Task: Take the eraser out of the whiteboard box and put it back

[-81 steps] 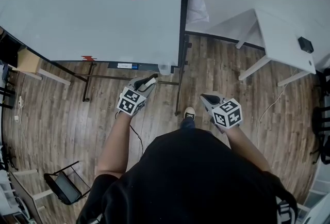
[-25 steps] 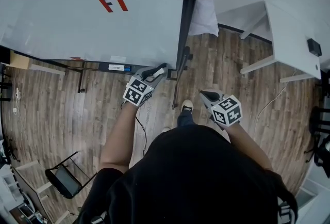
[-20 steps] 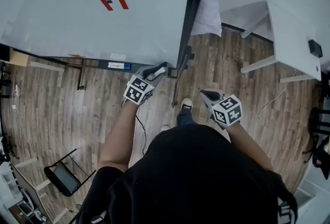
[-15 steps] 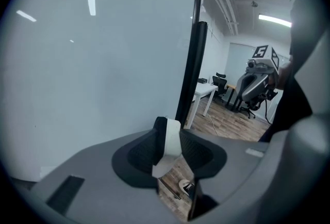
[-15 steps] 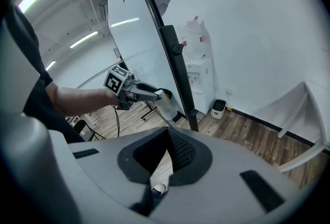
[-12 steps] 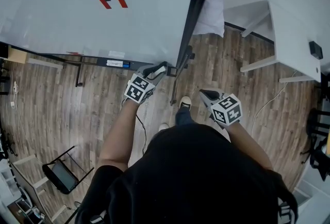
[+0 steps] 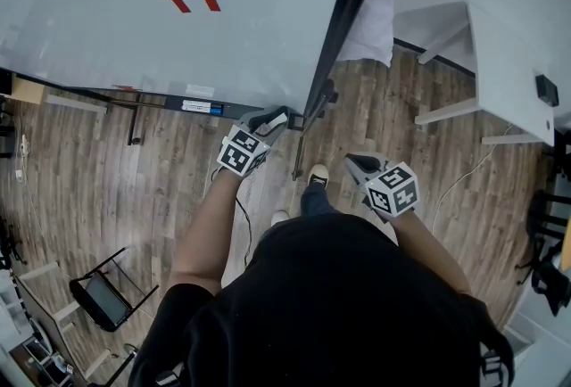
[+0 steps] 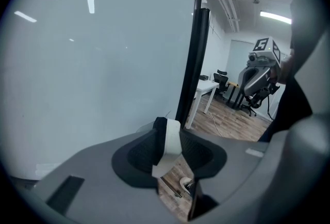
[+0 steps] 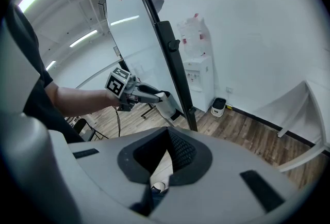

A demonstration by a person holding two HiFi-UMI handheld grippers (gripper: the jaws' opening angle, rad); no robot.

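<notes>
Left gripper (image 7: 270,119) clamped on the eraser (image 8: 171,140): white slab, dark layer on one face, upright between the jaws, near the whiteboard (image 7: 134,20) bottom corner. Head view shows only its white tip. Right gripper (image 9: 168,135) jaws together, empty, over wood floor (image 7: 89,171).

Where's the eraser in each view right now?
Head view: centre, eraser held by the left gripper, below the whiteboard.
Left gripper view: lower centre, clamped between the fingers.
Right gripper view: left of centre, at the left gripper's tip.
Shared landmark: the whiteboard's black post.
</notes>
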